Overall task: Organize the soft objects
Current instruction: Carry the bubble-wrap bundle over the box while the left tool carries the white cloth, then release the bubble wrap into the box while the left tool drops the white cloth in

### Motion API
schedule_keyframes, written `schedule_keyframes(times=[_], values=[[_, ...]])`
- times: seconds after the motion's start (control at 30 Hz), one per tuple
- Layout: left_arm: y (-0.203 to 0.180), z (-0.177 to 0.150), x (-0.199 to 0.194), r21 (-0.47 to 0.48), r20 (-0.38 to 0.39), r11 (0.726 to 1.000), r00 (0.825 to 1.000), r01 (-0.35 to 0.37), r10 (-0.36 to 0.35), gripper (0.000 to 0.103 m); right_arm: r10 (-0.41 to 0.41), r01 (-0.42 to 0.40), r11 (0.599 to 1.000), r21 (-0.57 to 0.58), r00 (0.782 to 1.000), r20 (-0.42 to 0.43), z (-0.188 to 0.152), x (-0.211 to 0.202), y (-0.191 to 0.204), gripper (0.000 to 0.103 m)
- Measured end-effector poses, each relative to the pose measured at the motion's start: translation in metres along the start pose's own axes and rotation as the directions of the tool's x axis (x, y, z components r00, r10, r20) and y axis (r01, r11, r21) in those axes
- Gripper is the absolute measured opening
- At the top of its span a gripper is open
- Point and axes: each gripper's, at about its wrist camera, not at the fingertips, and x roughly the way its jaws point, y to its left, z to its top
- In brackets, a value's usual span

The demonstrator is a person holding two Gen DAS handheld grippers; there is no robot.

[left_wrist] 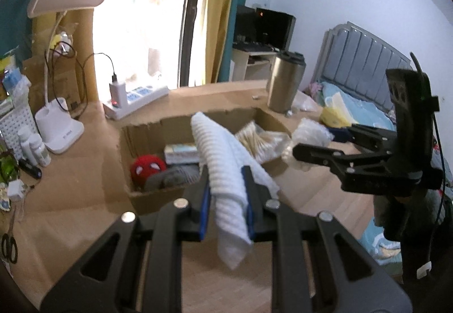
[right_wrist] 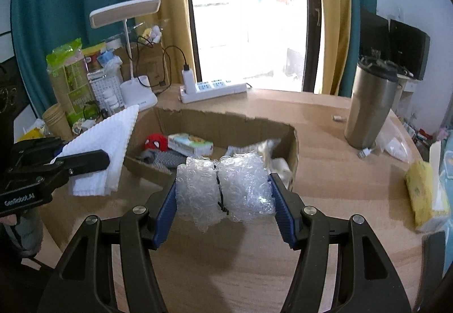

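Observation:
My left gripper is shut on a folded white ribbed towel, lifted above the table in front of an open cardboard box. In the right wrist view that towel hangs from the left gripper at the left. My right gripper is shut on a bundle of clear bubble wrap tied with a black band, held above the box's near edge. The box holds a red spider-mask plush, a grey cloth, a small packet and a bag of cotton swabs.
A steel tumbler stands at the right of the wooden table. A white power strip and a desk lamp sit behind the box. Bottles and packets crowd the left. A yellow tissue pack lies at the right edge.

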Motion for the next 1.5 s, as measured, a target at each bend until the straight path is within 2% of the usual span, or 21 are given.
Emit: schedule_keyframes(times=[0.2,0.8,1.2,1.5], values=[[0.012,0.013,0.000,-0.016,0.033,1.000,0.999,-0.012,0.012,0.020,0.006,-0.005,1.000,-0.015,1.000,0.012,0.012,0.003,-0.001,0.065],[0.043,0.031,0.039,-0.045,0.025,0.999,0.999,-0.020,0.021,0.020,0.029,-0.029,0.999,-0.020,1.000,-0.007,0.042,0.049,-0.011,0.065],[0.063,0.034,0.072,-0.073,-0.008,0.997,0.999,-0.039,0.039,0.020,0.056,-0.056,0.998,-0.008,0.998,-0.040,0.050,0.085,-0.015,0.065],[0.076,0.027,0.102,-0.104,-0.076,0.993,0.996,-0.062,0.054,0.022,0.077,-0.078,0.997,-0.007,0.994,-0.074,0.053,0.113,-0.012,0.065]])
